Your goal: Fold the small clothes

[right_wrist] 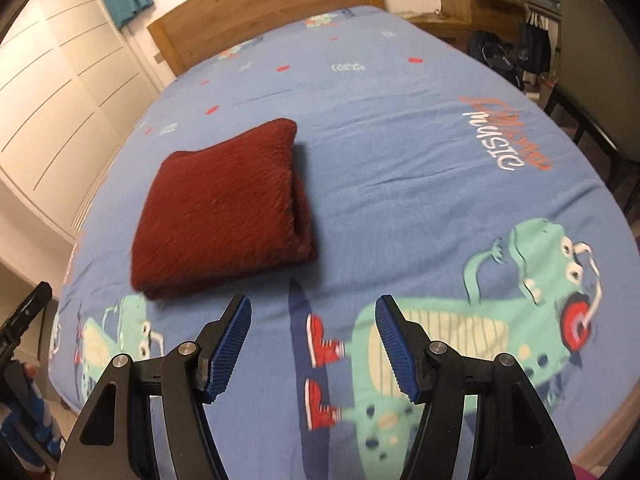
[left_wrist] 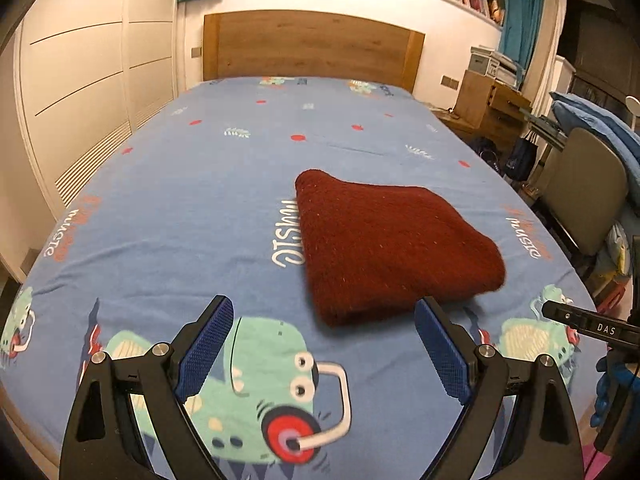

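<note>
A dark red knitted garment point(left_wrist: 392, 244) lies folded into a thick rectangle on the blue printed bed sheet point(left_wrist: 180, 208). My left gripper point(left_wrist: 324, 312) is open and empty, held just above the sheet at the garment's near edge. In the right wrist view the garment point(right_wrist: 224, 204) lies ahead and to the left. My right gripper point(right_wrist: 313, 312) is open and empty, a little short of the garment and to its right. The tip of the right gripper shows at the right edge of the left wrist view point(left_wrist: 588, 322).
A wooden headboard point(left_wrist: 312, 48) stands at the far end of the bed. White wardrobe doors point(left_wrist: 80, 92) line the left side. A chair point(left_wrist: 580, 196), bags and a wooden desk point(left_wrist: 488, 100) stand to the right of the bed.
</note>
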A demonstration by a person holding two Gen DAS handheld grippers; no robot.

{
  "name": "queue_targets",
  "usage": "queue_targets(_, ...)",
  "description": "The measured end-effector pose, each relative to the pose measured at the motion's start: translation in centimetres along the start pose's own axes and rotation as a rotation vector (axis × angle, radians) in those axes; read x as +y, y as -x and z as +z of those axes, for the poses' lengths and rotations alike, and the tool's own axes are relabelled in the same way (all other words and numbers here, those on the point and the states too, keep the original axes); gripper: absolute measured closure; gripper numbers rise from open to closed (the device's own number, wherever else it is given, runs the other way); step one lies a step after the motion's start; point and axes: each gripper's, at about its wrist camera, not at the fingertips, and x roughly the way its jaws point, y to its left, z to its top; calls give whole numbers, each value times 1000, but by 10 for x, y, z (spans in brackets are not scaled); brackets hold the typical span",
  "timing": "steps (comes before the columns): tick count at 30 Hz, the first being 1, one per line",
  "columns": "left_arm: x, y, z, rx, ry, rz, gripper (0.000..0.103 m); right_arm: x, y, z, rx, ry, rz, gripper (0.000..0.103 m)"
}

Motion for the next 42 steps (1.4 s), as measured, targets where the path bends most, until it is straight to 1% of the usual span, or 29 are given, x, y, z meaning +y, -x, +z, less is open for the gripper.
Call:
queue_targets(4,-1,24,-18,-30,-10,9,13,8,22,-23,-26,22,-16,37)
queue_targets(8,0,40,-36,-37,10,-9,13,12,39,-45,-44,27,-26,37)
queue_targets(11,-1,53,-46,-51,5,-12,13,16,52,-62,-64,29,-29,36)
queue_targets(14,-4,68,-55,-69,-1,-8,9,20,62,-74,-81,33,-36,35)
queue_targets(15,-5,73,-58,-80,1,-2,6,22,66,-79,-89,40,-42,35)
queue_targets(21,-7,95,-65,-126,10,11,5,31,78,-95,-118,58,-39,31)
queue_targets(25,-7,103,-68,-133,28,27,5,37,85,-103,-132,72,-31,30)
queue_targets(29,-10,110,-76,-150,20,49,5,42,93,-110,-146,92,-26,30)
queue_targets(33,-10,115,-85,-148,29,15,5,47,99,-117,-154,112,-20,29)
queue_targets(42,-14,124,-96,-147,13,5,5,48,105,-129,-151,126,-15,28)
